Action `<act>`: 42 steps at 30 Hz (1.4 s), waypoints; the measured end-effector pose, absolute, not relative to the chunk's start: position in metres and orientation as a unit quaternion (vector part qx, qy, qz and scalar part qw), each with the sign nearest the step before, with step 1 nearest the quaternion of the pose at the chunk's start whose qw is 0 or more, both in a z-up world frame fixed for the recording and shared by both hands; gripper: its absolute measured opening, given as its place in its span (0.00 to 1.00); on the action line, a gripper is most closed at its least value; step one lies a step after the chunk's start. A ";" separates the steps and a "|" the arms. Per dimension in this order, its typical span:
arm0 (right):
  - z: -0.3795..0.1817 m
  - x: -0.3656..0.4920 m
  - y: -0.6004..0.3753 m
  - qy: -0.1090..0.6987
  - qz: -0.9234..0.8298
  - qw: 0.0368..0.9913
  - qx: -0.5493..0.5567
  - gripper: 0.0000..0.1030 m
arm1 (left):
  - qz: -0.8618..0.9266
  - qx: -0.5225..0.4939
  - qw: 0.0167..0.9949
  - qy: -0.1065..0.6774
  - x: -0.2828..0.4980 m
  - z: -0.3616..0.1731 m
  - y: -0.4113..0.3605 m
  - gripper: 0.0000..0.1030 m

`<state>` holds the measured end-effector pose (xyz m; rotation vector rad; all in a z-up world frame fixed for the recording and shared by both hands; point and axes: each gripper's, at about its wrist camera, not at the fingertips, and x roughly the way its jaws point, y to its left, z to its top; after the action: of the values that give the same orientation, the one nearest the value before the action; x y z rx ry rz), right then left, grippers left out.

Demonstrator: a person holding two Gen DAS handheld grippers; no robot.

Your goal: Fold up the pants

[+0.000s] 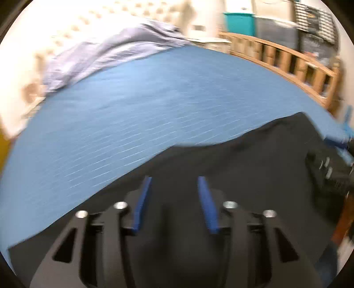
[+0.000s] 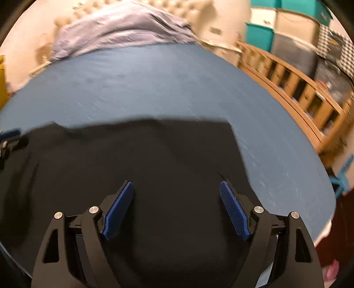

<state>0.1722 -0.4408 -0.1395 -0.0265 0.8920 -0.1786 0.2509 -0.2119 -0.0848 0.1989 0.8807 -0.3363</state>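
Observation:
Black pants (image 1: 232, 164) lie spread on a blue bedsheet (image 1: 132, 115), filling the lower half of both views. My left gripper (image 1: 174, 179) hovers over the pants with its blue pads apart and nothing between them. In the right wrist view the pants (image 2: 143, 159) reach from the left edge to about two thirds across. My right gripper (image 2: 176, 183) is wide open above the dark cloth, holding nothing. The other gripper (image 2: 8, 139) shows at the far left of that view. Both views are blurred by motion.
A crumpled lavender blanket (image 1: 106, 53) lies at the head of the bed by a tufted cream headboard (image 2: 177, 6). A curved wooden rail (image 2: 292, 88) runs along the right side. Teal and grey storage bins (image 2: 276, 33) stand behind it.

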 end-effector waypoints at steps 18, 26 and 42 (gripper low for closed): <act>-0.163 0.162 -0.465 0.432 -0.064 0.900 0.018 0.86 | -0.100 0.056 0.907 0.406 0.230 -0.068 -0.230 0.58; -0.165 0.160 -0.460 0.432 -0.068 0.899 0.013 0.87 | -0.076 0.083 0.882 0.457 0.125 -0.119 -0.177 0.66; -0.088 0.098 -0.293 0.418 0.042 0.907 0.013 0.85 | 0.037 -0.019 0.885 0.464 0.096 -0.081 -0.020 0.33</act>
<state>0.0975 -0.2932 -0.0876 0.0268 0.8634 0.0862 0.0961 -0.0196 -0.0813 -0.0394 0.9649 0.0773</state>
